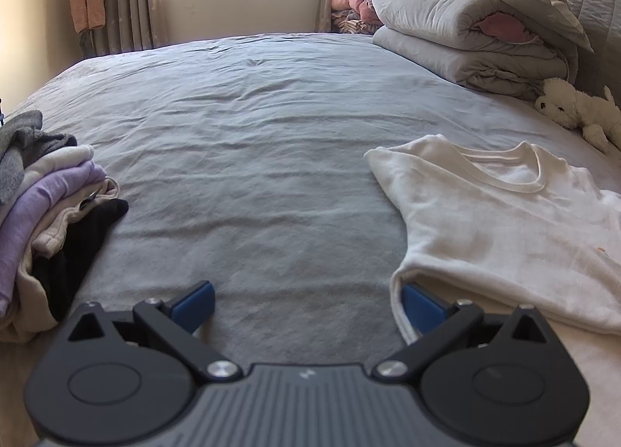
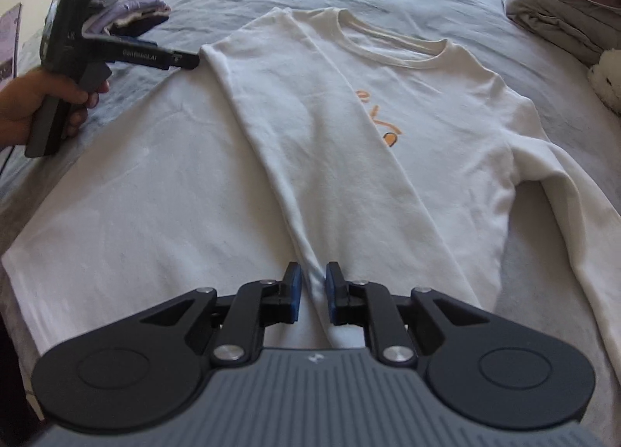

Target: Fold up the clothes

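A pile of folded clothes (image 1: 50,210) sits at the left edge of the bed (image 1: 252,129), grey, lilac, cream and black layers showing. Beside it the left gripper (image 1: 306,305) is spread wide, released; its right pad is tucked just under the edge of the white sweatshirt (image 2: 349,129), which it does not pinch. In the right wrist view a hand (image 2: 42,105) holds that tool, its tip at the sweatshirt's folded shoulder. The sweatshirt lies flat on the bed's near right part, collar toward the far side, one sleeve folded lengthwise down the front. The right gripper (image 2: 310,288) is clenched on the end of that sleeve. Folded quilts (image 1: 477,28) and a plush toy (image 1: 578,109) lie at the far right corner.
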{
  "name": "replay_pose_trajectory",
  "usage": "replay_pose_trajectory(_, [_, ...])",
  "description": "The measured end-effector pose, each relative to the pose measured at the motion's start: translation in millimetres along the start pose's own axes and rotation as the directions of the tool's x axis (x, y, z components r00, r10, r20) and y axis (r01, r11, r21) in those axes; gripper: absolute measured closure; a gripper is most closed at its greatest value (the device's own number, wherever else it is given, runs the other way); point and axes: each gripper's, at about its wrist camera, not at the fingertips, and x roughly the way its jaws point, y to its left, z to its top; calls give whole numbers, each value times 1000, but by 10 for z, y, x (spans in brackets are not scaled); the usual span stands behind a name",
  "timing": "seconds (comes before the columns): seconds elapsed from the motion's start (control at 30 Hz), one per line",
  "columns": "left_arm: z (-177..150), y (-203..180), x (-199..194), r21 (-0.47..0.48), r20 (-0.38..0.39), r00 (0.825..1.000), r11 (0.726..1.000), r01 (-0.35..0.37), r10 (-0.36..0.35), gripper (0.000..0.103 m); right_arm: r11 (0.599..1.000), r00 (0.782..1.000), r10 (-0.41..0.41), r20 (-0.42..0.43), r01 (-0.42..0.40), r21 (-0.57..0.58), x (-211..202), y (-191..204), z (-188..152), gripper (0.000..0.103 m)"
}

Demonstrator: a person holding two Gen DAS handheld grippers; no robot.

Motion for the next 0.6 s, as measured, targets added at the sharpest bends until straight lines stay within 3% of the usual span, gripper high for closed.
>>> replay_pose_trajectory(0.13, [-7, -9, -1, 5, 2, 1000, 1000, -5, 5, 0, 997, 993, 1, 118, -11, 81, -128, -83, 79, 80])
replay_pose_trajectory(0.3, [-3, 3, 3, 2, 1, 1000, 1000, -1, 1, 0, 996, 996, -92, 23, 91, 26, 64, -41, 61, 79])
replay_pose_trajectory(0.37, [-2, 14, 5, -1, 2, 1000, 1000, 3, -3, 0, 991, 991, -130, -18, 130, -23, 106, -25, 15, 74])
replay_pose_trajectory(0.6, [7, 54, 11, -20, -2, 1000, 1000, 19, -19, 0, 988, 985, -150, -82, 147, -40, -95, -181, -208, 67])
